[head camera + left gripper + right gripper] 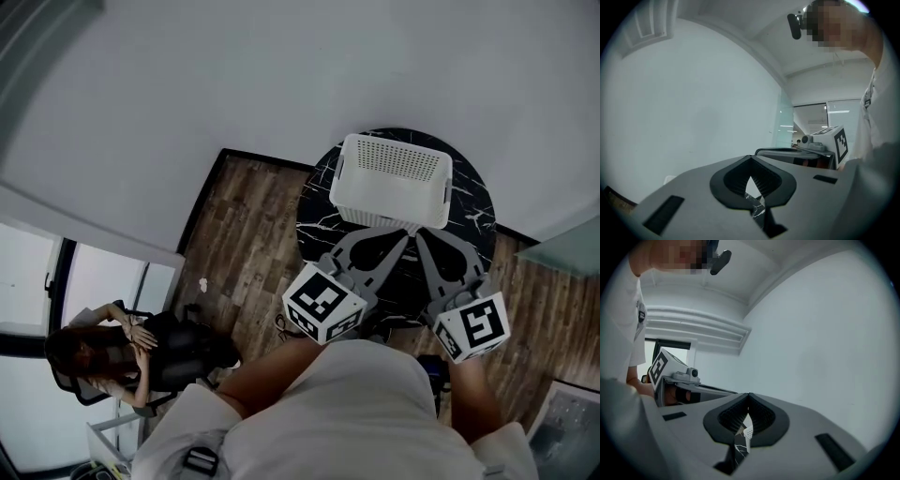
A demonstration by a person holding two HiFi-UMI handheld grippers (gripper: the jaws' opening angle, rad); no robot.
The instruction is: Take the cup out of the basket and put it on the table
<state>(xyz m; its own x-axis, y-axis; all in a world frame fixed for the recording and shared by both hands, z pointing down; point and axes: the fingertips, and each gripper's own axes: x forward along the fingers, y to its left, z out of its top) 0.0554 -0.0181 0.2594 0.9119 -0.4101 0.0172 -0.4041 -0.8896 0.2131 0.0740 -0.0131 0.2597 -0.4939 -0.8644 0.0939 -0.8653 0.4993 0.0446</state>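
Observation:
A white perforated basket [392, 180] stands on a round black marble table [472, 208] in the head view. No cup shows in any view, and from here I cannot see down into the basket. My left gripper [403, 237] and right gripper [420, 236] point at the basket's near wall, their tips side by side just short of it. Both are shut with nothing held. In the left gripper view the left gripper [750, 161] has its jaws meeting at the tip, as does the right gripper [748, 397] in its own view. A sliver of marble shows through each small gap.
Dark wood floor [248, 234] surrounds the table, with a white wall [281, 75] behind it. A person sits in a chair [108, 352] at the lower left by a glass partition. The other gripper's marker cube [839, 140] [661, 367] appears in each gripper view.

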